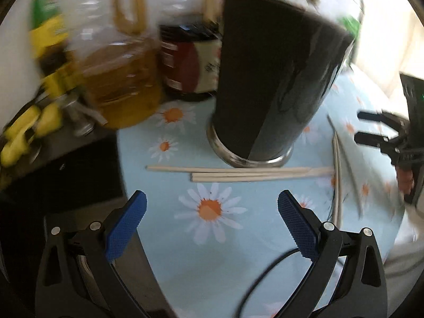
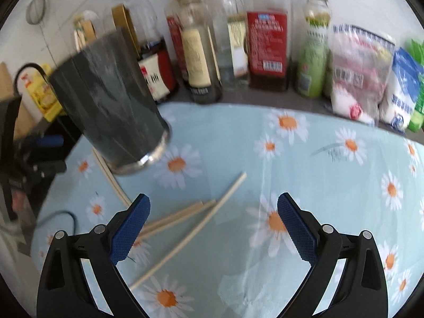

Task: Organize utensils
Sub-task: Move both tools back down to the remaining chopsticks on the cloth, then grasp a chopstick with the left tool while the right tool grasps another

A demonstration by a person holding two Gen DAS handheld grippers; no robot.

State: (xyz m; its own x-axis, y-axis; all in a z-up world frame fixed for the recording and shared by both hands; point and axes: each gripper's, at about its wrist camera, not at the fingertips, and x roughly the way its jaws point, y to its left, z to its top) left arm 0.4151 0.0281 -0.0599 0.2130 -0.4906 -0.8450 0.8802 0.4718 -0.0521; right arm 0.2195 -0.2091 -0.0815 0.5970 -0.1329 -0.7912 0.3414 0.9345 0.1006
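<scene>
A dark utensil holder (image 1: 270,84) with a steel base stands on the daisy tablecloth (image 1: 209,251); several chopsticks stick out of its top. Two chopsticks (image 1: 238,173) lie flat just in front of it, others (image 1: 337,180) lie to the right. My left gripper (image 1: 212,209) is open and empty, just short of the flat pair. In the right wrist view the holder (image 2: 111,106) is at the left, loose chopsticks (image 2: 190,225) lie between and ahead of the fingers. My right gripper (image 2: 213,212) is open and empty above them.
Oil jug (image 1: 119,79) and sauce jar (image 1: 190,69) stand behind the holder. A row of bottles (image 2: 267,34) and bags (image 2: 360,71) lines the back wall. A black cable (image 1: 262,278) runs near the left gripper. The tablecloth's left edge drops to a dark surface (image 1: 66,175).
</scene>
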